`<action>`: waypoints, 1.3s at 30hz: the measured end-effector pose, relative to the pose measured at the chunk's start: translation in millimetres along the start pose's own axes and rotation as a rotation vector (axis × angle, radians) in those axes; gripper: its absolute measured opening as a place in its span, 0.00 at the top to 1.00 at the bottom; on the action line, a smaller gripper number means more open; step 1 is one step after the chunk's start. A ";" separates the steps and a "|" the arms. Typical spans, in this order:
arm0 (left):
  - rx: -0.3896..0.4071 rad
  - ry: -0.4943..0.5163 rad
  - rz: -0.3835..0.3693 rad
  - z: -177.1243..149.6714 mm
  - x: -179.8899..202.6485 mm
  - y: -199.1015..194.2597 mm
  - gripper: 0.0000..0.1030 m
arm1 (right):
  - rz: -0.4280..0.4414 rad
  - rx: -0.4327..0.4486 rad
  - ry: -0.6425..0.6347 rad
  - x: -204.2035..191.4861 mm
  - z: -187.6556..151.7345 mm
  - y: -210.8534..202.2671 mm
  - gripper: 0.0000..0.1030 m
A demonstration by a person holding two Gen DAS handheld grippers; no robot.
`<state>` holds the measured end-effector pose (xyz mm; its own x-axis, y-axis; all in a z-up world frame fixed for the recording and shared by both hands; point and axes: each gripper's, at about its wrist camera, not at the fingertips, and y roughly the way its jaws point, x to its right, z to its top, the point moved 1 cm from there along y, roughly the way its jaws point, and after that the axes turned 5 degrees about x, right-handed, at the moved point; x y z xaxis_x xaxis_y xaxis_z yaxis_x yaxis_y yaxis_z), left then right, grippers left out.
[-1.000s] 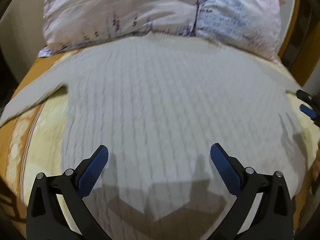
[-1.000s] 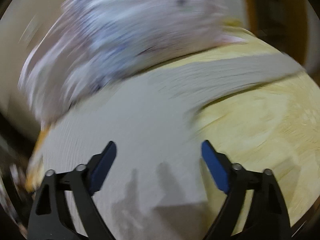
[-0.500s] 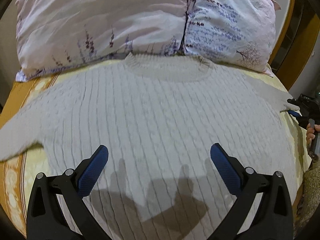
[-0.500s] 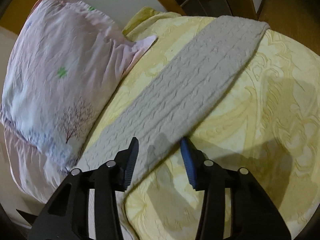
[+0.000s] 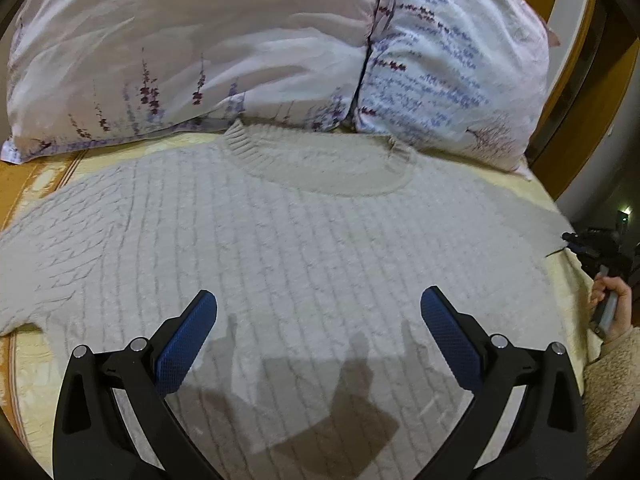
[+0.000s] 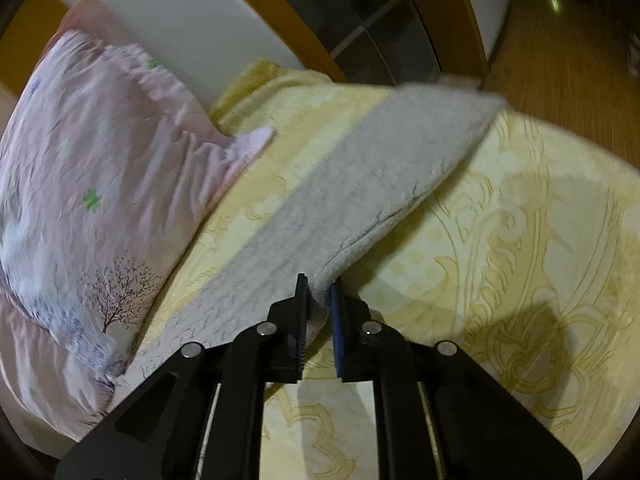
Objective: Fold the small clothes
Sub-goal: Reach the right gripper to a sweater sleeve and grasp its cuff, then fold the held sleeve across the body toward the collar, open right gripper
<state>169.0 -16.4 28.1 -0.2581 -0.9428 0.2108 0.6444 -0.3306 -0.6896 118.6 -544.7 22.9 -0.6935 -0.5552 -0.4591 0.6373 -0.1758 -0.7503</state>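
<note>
On the bed (image 6: 520, 280), the right gripper (image 6: 319, 300) is pinching the sweater (image 5: 300, 248) sleeve (image 6: 360, 200) edge. The left gripper (image 5: 318, 316) is hanging wide open, holding nothing. The thick sleeve may be slipping out of that thin pinch.

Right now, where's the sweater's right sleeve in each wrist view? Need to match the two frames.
Left wrist view: the sleeve runs off the sweater to the far right edge, ending at the right hand-held gripper.
Right wrist view: the sleeve crosses the centre diagonally, its near edge pinched in the right hand-held gripper.
Shared landmark: the floral pillow, top right in the left view, at left in the right view.
</note>
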 end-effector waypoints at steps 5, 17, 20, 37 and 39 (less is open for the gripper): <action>0.039 -0.008 -0.041 5.1 1.2 -3.1 0.01 | 0.099 0.077 -0.131 -52.7 -3.4 -29.9 0.91; 0.072 -0.096 -0.167 9.2 1.4 -6.6 0.01 | 0.470 -0.279 -0.454 -202.6 -159.9 -28.9 0.91; 0.058 -0.122 -0.192 8.3 2.2 -1.2 0.02 | 0.423 -0.361 -0.520 -211.9 -207.5 -11.1 0.90; -0.027 -0.154 -0.327 8.8 32.4 24.9 0.08 | 0.338 -0.276 -0.008 -117.7 -139.4 -7.3 0.58; -0.025 -0.186 -0.330 10.0 23.4 23.8 0.09 | 0.277 -0.222 -0.040 -120.6 -134.7 -7.7 0.65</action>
<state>185.5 -46.8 23.6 -0.3122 -0.7782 0.5449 0.5303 -0.6187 -0.5797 152.1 -366.9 20.0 -0.4880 -0.5893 -0.6439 0.7079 0.1644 -0.6869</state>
